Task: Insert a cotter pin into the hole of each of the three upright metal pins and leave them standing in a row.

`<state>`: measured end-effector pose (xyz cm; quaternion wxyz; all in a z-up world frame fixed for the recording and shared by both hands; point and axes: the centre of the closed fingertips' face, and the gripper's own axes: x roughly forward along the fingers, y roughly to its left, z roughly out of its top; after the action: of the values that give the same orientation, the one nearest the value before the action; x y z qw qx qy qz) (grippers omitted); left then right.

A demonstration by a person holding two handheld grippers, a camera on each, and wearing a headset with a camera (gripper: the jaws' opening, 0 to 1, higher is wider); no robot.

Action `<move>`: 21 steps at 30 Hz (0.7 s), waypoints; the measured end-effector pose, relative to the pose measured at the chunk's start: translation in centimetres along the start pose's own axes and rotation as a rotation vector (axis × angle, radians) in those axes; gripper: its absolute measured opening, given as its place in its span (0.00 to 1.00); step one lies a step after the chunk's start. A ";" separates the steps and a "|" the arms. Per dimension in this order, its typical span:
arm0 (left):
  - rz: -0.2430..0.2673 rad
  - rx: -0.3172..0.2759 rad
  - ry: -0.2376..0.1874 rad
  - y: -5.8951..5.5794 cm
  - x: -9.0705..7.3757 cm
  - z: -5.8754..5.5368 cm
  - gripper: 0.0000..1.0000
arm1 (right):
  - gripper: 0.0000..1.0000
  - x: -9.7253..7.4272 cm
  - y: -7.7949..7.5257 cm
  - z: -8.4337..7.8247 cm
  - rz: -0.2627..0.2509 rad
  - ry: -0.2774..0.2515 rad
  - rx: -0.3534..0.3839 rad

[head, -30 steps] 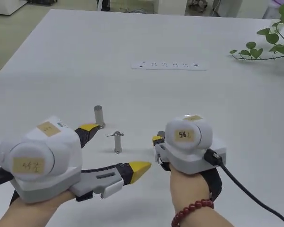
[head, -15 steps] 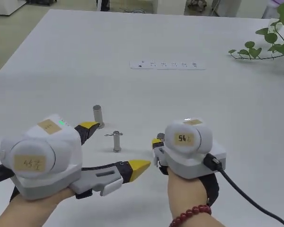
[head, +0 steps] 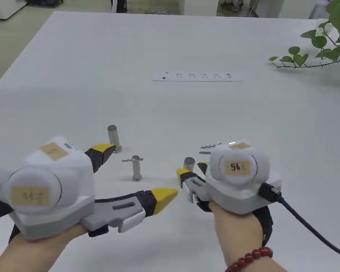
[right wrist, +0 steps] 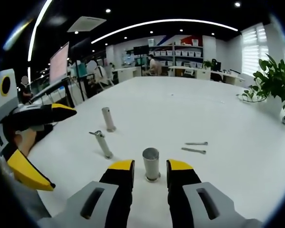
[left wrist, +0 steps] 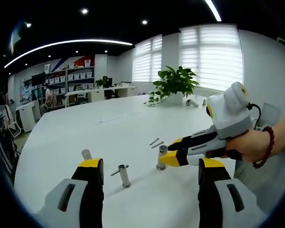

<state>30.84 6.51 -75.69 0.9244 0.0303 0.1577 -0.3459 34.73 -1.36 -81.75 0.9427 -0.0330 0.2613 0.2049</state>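
Three short metal pins stand in a row on the white table [head: 175,45]. The left pin [head: 113,137] is bare. A cotter pin crosses the top of the middle pin [head: 136,168]. The right pin [head: 188,164] is bare and stands just ahead of my right gripper [head: 192,169], between its yellow tips; the jaws are slightly apart and not pressing it [right wrist: 151,164]. My left gripper [head: 135,172] is wide open, one finger on each side of the middle pin [left wrist: 124,175]. Two loose cotter pins [head: 211,148] lie beyond the right gripper.
A white power strip [head: 196,76] lies further back on the table. Leaves of a potted plant [head: 317,45] reach in at the far right. The right gripper's black cable [head: 306,226] trails off toward the near right.
My right gripper has drawn back to the right, uncovering the right pin that its body hid before. The left gripper has hardly moved.
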 end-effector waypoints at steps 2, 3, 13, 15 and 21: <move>0.004 0.008 0.005 0.1 0.0 0.0 0.82 | 0.29 -0.2 0.1 0.0 0.028 0.006 -0.054; 0.006 0.012 0.007 0.1 0.0 0.0 0.82 | 0.29 -0.3 0.2 0.1 0.049 0.002 -0.051; 0.028 0.032 0.000 0.7 -0.4 0.2 0.81 | 0.31 -1.8 -0.7 0.4 0.149 0.017 -0.100; 0.031 0.035 -0.001 0.7 -0.5 0.2 0.81 | 0.31 -2.0 -0.9 0.4 0.168 0.023 -0.114; 0.041 0.033 0.000 0.8 -0.6 0.2 0.80 | 0.31 -2.5 -1.6 0.5 0.222 0.023 -0.153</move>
<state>31.01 7.51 -75.37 0.9307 0.0489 0.1513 -0.3296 33.70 -3.64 -80.12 0.9059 -0.0782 0.2574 0.3270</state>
